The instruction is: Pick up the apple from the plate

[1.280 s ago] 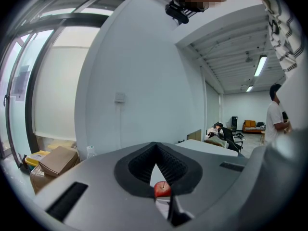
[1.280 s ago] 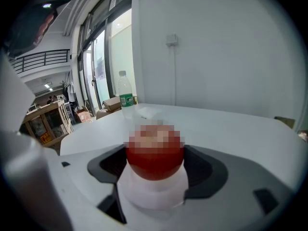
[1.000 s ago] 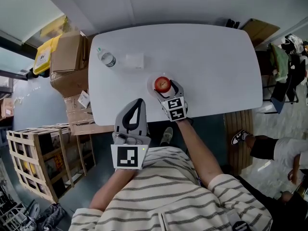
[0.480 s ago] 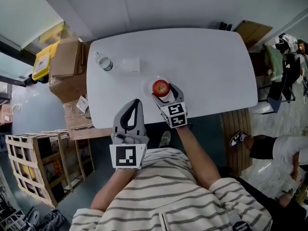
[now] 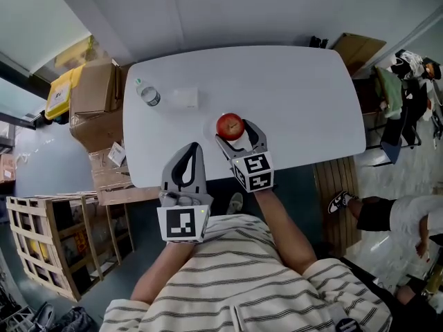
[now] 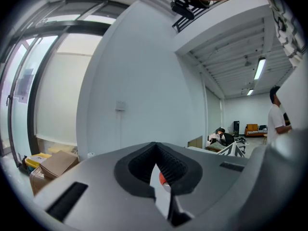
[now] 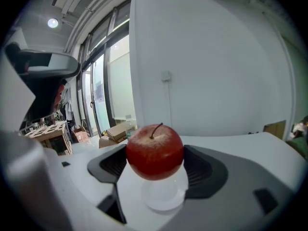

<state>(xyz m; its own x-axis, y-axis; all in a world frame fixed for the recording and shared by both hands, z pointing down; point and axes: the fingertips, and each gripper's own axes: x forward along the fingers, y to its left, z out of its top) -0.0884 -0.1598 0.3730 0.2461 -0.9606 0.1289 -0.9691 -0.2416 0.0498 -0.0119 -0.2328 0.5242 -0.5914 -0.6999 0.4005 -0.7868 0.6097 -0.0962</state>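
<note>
- One white table [image 5: 297,88], seen from above, with a person in a striped shirt [image 5: 228,275] at its near edge.
- Two grippers, one in each hand, each with one marker cube at its back.
- The right gripper [image 5: 233,131] reaches over the near part of the table. Its two jaws are clamped on the one apple [image 7: 154,151], one jaw against each side.
- The apple is red and upright, stem pointing up. It sits near the middle of the table's near half.
- One small white plate [image 7: 168,198] lies on the table right under the apple. Whether the apple touches the plate or hangs just above it cannot be told.
- The left gripper [image 5: 196,147] is held at the table's near edge, to the left of the right gripper and apart from the apple. Its jaws are pressed together into a point and hold nothing.
- In the left gripper view, a sliver of red apple shows through the thin slit between its closed jaws.
- One clear bottle [image 5: 148,93] stands near the table's far left corner.
- One small white pad [image 5: 185,97] lies just beside the bottle, to its right.
- Cardboard boxes [image 5: 97,81] are stacked on the floor left of the table; one wooden crate [image 5: 41,234] stands nearer the person.
- One shoe [image 5: 339,199] of a second person shows on the floor at the right.
</note>
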